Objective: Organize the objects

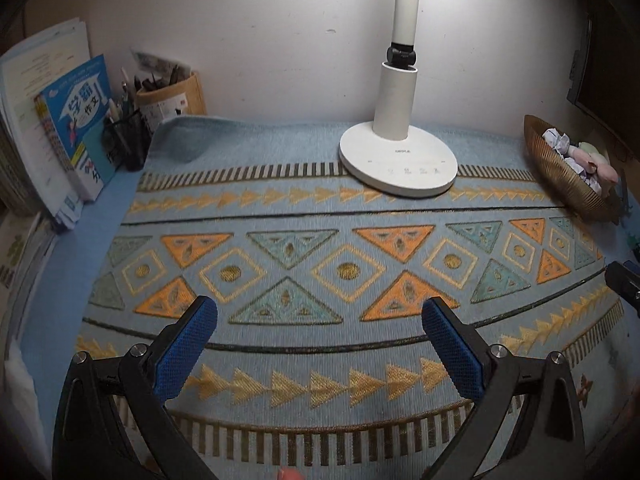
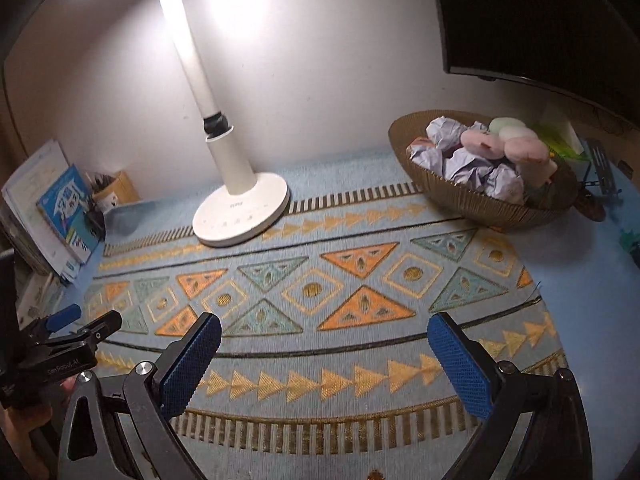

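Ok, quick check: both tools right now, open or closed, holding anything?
Left tool: open, holding nothing, above the patterned mat.
Right tool: open, holding nothing.

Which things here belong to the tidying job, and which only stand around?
Likely for the job:
basket
paper balls
soft toys
left gripper, open
right gripper, open

Just there:
lamp
books
pen holders
mat

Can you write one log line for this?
left gripper: open, empty | right gripper: open, empty | basket: holds crumpled paper | mat: nothing loose
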